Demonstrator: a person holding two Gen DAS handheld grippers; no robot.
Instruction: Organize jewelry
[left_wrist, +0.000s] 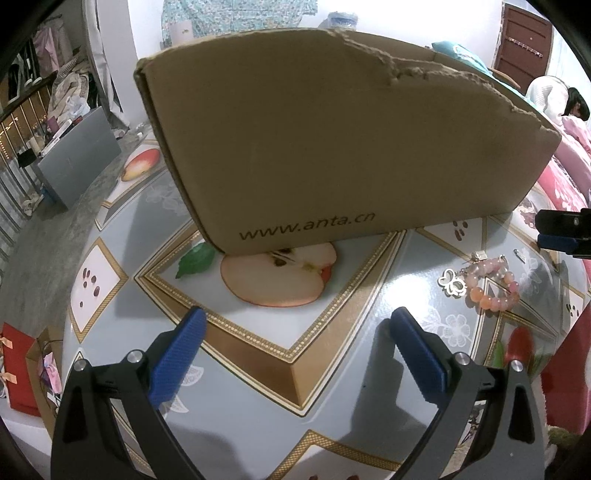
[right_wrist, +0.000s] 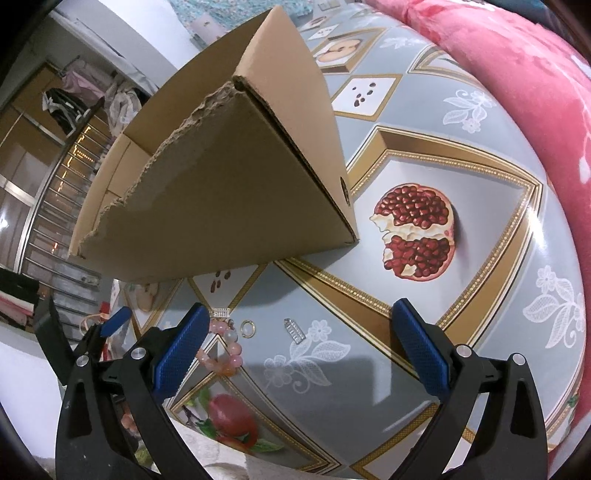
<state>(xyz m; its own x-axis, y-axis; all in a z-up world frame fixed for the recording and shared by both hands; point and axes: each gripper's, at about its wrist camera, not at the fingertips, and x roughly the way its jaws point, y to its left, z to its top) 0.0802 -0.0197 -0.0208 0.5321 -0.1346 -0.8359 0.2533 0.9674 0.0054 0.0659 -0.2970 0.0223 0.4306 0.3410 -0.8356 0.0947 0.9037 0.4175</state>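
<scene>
A torn brown cardboard box (left_wrist: 332, 147) stands on the fruit-patterned tablecloth (left_wrist: 258, 350); it also shows in the right wrist view (right_wrist: 229, 184). A pink bead bracelet (left_wrist: 493, 291) with a silver butterfly charm (left_wrist: 452, 282) lies right of my open, empty left gripper (left_wrist: 299, 325). In the right wrist view the bracelet (right_wrist: 225, 354) lies just beside the left fingertip (right_wrist: 184, 347) of my open, empty right gripper (right_wrist: 299, 325). A gold ring (right_wrist: 247, 328), a small clear clip (right_wrist: 294, 329) and a small clear clasp (right_wrist: 221, 312) lie between its fingers.
A red patterned blanket (right_wrist: 517, 92) borders the table on the right. The right gripper shows at the left wrist view's right edge (left_wrist: 561, 232). Red gift bags (left_wrist: 18, 369) and a grey box (left_wrist: 77, 155) sit on the floor to the left.
</scene>
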